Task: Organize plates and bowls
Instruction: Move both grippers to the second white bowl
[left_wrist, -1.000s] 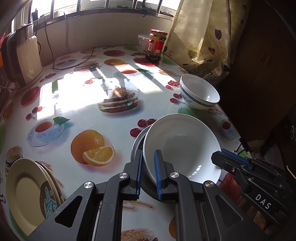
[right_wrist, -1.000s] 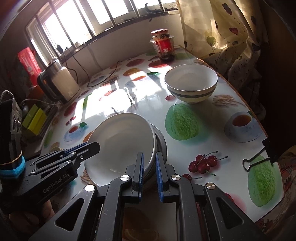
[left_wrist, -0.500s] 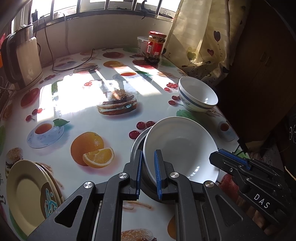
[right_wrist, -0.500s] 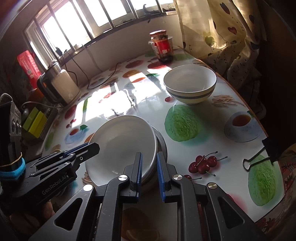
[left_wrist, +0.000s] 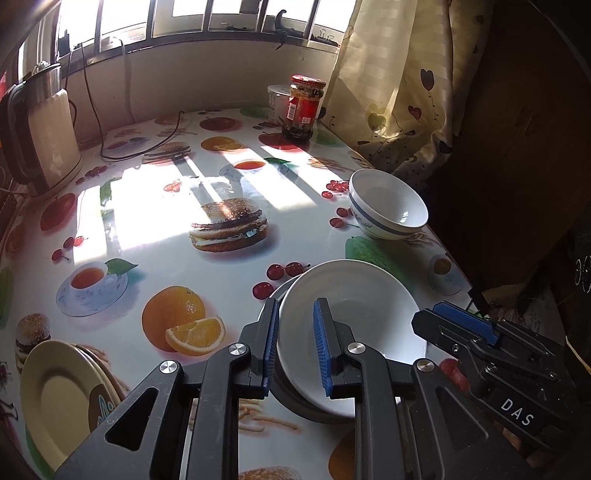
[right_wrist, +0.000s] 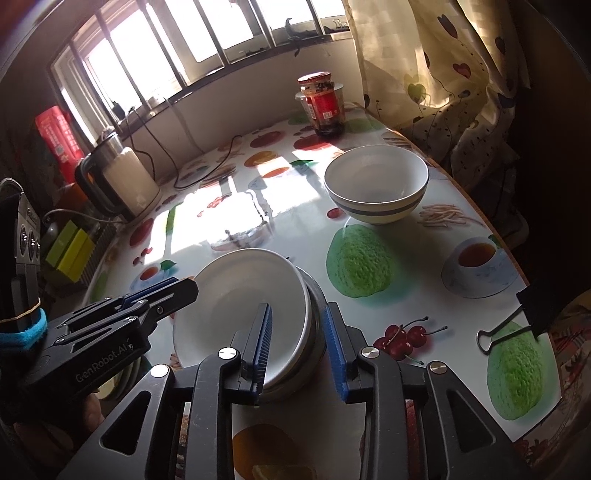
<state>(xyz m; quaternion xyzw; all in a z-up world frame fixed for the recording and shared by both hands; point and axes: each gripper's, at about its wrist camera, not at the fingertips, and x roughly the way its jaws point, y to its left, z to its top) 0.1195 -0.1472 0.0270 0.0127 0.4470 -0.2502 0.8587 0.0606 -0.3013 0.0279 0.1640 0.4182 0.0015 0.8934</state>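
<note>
A white shallow bowl (left_wrist: 354, 306) rests stacked on a grey metal dish (left_wrist: 295, 398) at the table's near edge; it also shows in the right wrist view (right_wrist: 243, 299). My left gripper (left_wrist: 295, 339) is open with its jaws on either side of the stack's left rim. My right gripper (right_wrist: 295, 343) is open with its jaws on either side of the stack's right rim. A white bowl with a blue band (left_wrist: 388, 210) stands farther back on the right, also seen in the right wrist view (right_wrist: 376, 188). Yellow plates (left_wrist: 62, 398) lie stacked at the near left.
A red-lidded jar (left_wrist: 304, 107) stands at the back by the curtain (left_wrist: 399, 85). A kettle (left_wrist: 40, 136) with its cord stands at the back left. A black binder clip (right_wrist: 524, 314) is on the table's right edge. The tablecloth (left_wrist: 177, 254) has printed food pictures.
Both grippers have opened: their jaws were pinched on the stack's rim and now stand apart. The white bowl now sits lower on the grey dish.
</note>
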